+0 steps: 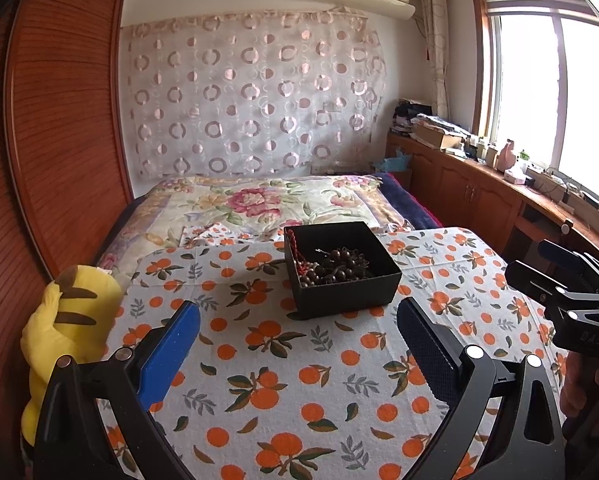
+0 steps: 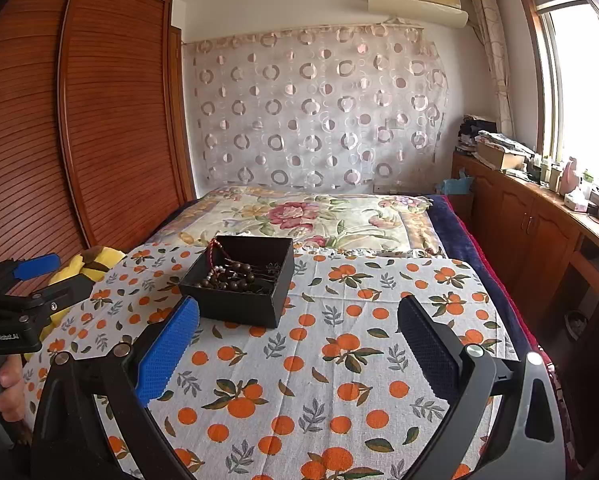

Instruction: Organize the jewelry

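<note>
A black open box stands on the orange-print tablecloth. It holds dark wooden bead bracelets and a red cord string. It also shows in the right wrist view, with the beads inside. My left gripper is open and empty, a short way in front of the box. My right gripper is open and empty, with the box ahead and to its left. Each gripper shows at the edge of the other's view.
A yellow striped plush toy lies at the table's left edge. A bed with a floral cover is behind the table. A wooden wardrobe stands left, low cabinets under the window right.
</note>
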Tool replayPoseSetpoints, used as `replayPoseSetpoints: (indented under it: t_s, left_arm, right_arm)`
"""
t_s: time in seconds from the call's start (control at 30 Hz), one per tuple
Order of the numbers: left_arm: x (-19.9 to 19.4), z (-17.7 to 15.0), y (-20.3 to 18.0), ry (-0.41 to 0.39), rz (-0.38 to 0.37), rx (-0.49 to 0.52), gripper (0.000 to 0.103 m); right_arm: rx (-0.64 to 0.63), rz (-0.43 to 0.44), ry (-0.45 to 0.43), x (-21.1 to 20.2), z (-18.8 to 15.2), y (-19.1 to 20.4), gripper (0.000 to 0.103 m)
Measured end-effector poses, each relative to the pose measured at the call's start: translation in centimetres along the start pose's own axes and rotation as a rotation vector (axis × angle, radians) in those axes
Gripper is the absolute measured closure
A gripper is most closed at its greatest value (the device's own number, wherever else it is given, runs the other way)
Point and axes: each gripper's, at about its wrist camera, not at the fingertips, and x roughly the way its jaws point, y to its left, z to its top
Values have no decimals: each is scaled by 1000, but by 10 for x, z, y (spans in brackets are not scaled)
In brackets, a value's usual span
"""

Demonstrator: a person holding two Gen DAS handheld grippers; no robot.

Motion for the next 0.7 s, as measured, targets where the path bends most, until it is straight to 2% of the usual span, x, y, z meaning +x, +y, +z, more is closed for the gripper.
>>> replayPoseSetpoints:
  t_s: [0.7]
  left_arm:
    - [-4,4,-3,-9,-3,0,8]
  right_arm:
    - [4,0,-3,-1,2,-2,3]
